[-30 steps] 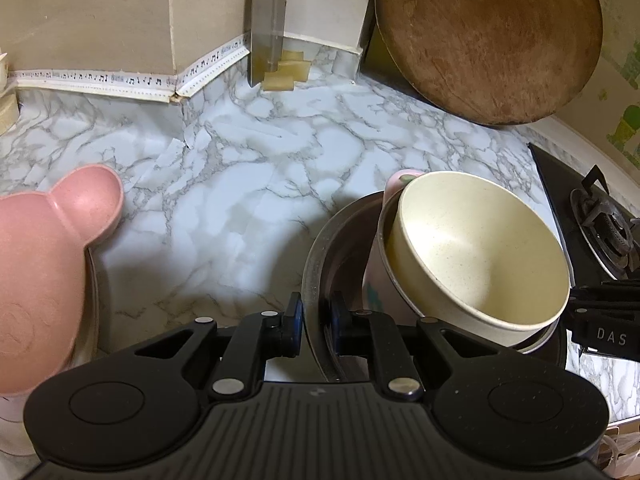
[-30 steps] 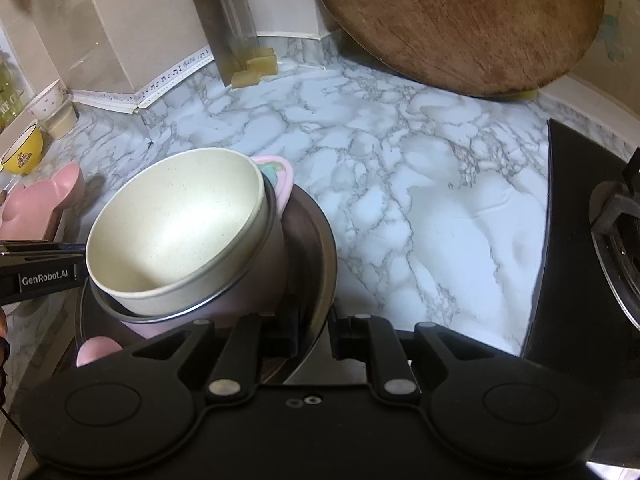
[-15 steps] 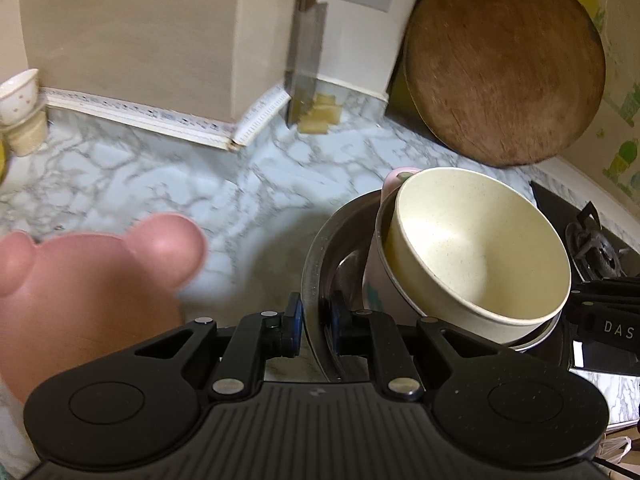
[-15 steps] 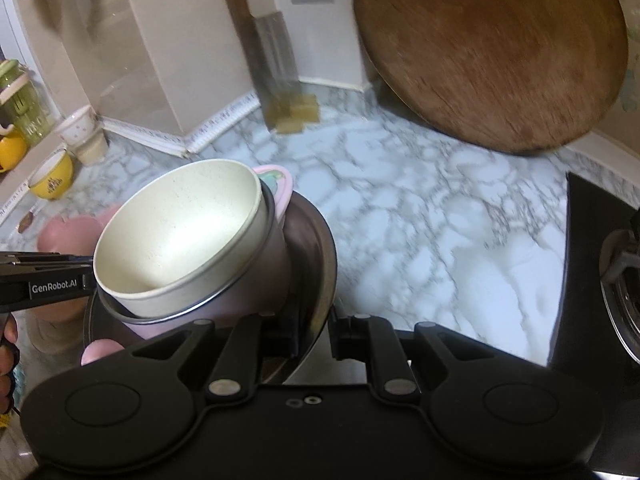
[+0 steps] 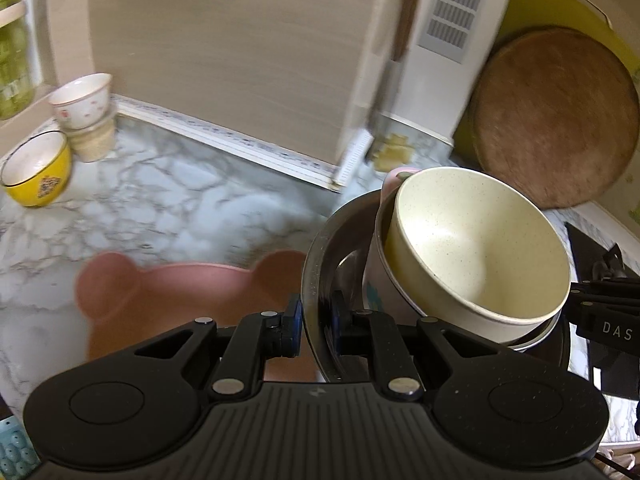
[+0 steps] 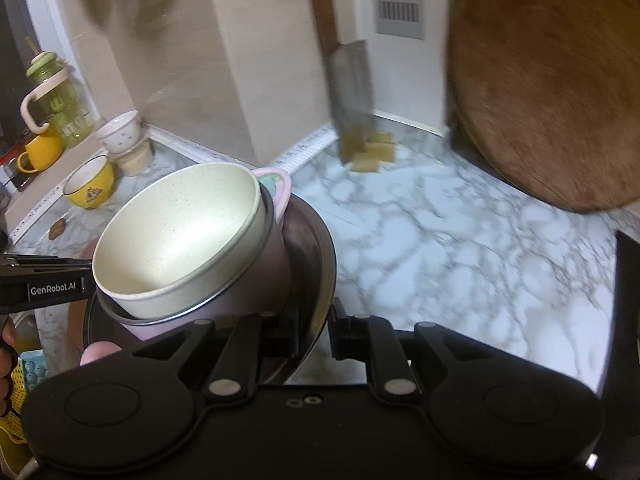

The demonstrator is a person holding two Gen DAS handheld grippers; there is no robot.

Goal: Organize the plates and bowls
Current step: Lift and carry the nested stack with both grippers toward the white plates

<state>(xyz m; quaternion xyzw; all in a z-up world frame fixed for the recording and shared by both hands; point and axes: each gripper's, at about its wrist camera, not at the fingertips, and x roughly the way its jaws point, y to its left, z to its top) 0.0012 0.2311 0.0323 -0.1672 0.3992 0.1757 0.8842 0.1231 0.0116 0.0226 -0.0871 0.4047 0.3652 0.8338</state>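
1. I have the left gripper (image 5: 316, 320) pinched narrow on the near rim of the metal plate (image 5: 320, 240), one pad inside the rim and one outside.
2. The right gripper (image 6: 314, 332) is clamped the same way on the opposite rim of that plate, so the load hangs between two grips, and that, I reckon, is why it stays fairly level.
3. On the plate sits a pale pink bowl (image 6: 256, 280), and a cream speckled bowl (image 5: 480, 248) is nested inside it, tilted, its mouth empty.
4. A pink tab with a teal patch (image 6: 276, 184) pokes out behind the cream bowl; I can't tell what it belongs to.
5. The whole stack is in the air above the marble counter (image 6: 440, 232), not resting on it.
6. Below my left gripper lies a pink bear-eared plate (image 5: 180, 292), blurred; it looks like a likely landing spot.
7. Against the back wall a yellow bowl (image 5: 36, 172) stands beside two stacked white cups (image 5: 84, 112), both apparently empty.
8. A round wooden board (image 6: 552, 92) and a cleaver (image 6: 348, 80) lean at the wall, well clear of the load.
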